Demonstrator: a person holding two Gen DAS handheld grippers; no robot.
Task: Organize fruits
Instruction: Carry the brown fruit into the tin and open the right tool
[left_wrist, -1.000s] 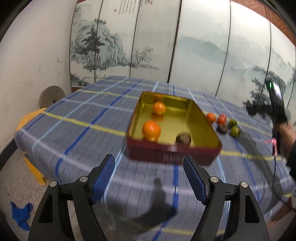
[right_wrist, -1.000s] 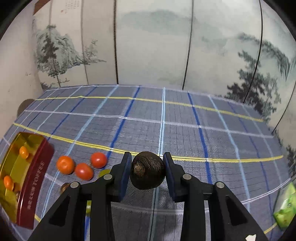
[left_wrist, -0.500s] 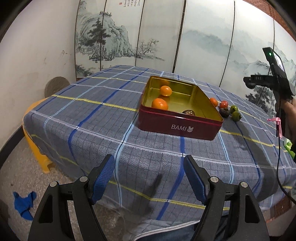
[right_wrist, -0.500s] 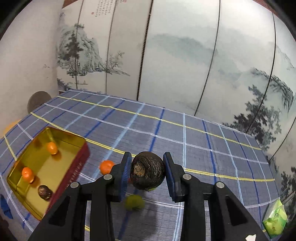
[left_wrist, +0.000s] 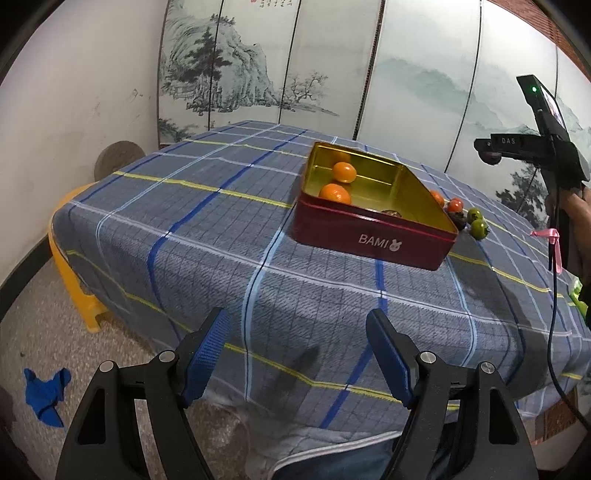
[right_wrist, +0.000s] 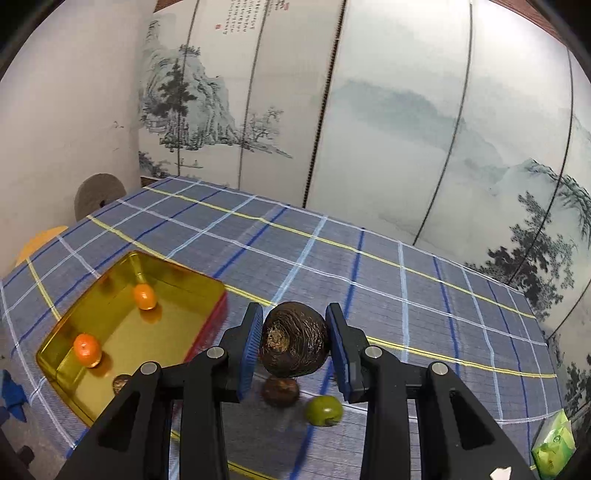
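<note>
Clamped, the right gripper pins a dark brown, wrinkled round fruit above the checked cloth, beside the gold-lined tin; left gripper gapes wide, holding nothing, at the table's near edge.

A grey-blue checked cloth with blue, white and yellow lines covers the counter. The rectangular metal tin is dark red outside with pale lettering, gold inside. Two round orange fruits lie in it. A wrinkled dark brown round fruit sits between blue pads on a black right claw. A small round green fruit lies on the cloth.
</note>
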